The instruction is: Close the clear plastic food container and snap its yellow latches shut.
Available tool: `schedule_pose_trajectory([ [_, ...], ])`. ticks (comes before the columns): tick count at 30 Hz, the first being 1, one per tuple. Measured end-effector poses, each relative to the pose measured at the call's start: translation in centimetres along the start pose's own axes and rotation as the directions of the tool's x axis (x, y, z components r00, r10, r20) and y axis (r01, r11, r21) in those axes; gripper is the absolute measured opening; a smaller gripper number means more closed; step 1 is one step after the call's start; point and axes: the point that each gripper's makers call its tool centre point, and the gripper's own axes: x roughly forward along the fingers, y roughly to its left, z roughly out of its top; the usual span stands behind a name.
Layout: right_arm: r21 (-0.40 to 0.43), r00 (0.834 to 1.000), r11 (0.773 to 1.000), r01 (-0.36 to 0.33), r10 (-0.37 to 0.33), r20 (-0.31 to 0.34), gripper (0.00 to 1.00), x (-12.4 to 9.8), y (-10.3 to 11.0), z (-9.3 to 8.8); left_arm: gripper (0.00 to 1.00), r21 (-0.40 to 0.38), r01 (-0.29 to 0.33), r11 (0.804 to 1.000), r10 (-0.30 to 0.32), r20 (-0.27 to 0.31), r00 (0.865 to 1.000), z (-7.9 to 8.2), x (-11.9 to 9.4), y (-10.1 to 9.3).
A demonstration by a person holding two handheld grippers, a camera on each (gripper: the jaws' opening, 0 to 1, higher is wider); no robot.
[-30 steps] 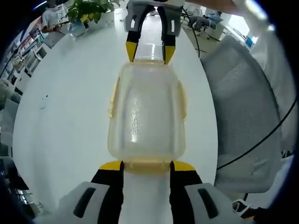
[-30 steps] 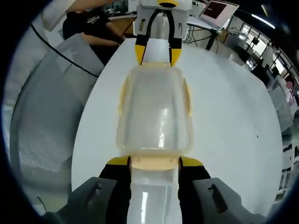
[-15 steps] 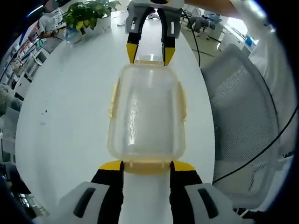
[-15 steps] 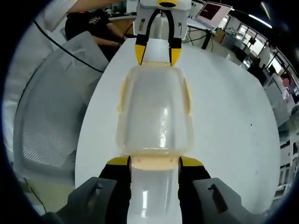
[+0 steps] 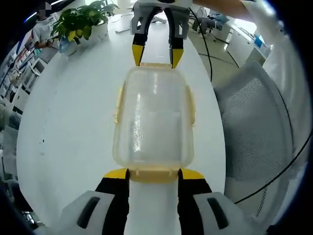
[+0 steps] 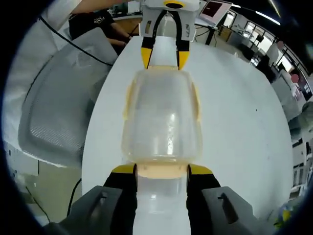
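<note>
White counter (image 5: pixel 68 122) under the container (image 5: pixel 152 120), left claw (image 5: pixel 153 174) wide at its near latch; plant (image 5: pixel 80 22) behind, mesh chair (image 5: pixel 254 132) beside. Right gripper view: right claw (image 6: pixel 162 170) wide likewise, laptop (image 6: pixel 213 9) beyond.

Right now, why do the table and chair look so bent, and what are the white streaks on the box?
Left gripper view: fisheye lens bows the table and chair; streaks on the container are glare. Right gripper view: same bowing, glare low on the lid.
</note>
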Motion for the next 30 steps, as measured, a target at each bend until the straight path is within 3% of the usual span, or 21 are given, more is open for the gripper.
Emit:
schedule_pose_trajectory([
  [19, 0.032, 1.000, 0.999, -0.012, 0.012, -0.011, 0.35, -2.3, 0.5, -6.0, 0.33, 0.032, 0.019, 0.999, -0.018, -0.030, 0.999, 5.6, 2.9, -0.1],
  [30, 0.050, 0.999, 0.998, -0.034, 0.035, -0.019, 0.35, -2.2, 0.7, -7.5, 0.33, 0.033, 0.041, 0.999, -0.039, -0.056, 0.998, 6.6, 4.2, -0.2],
])
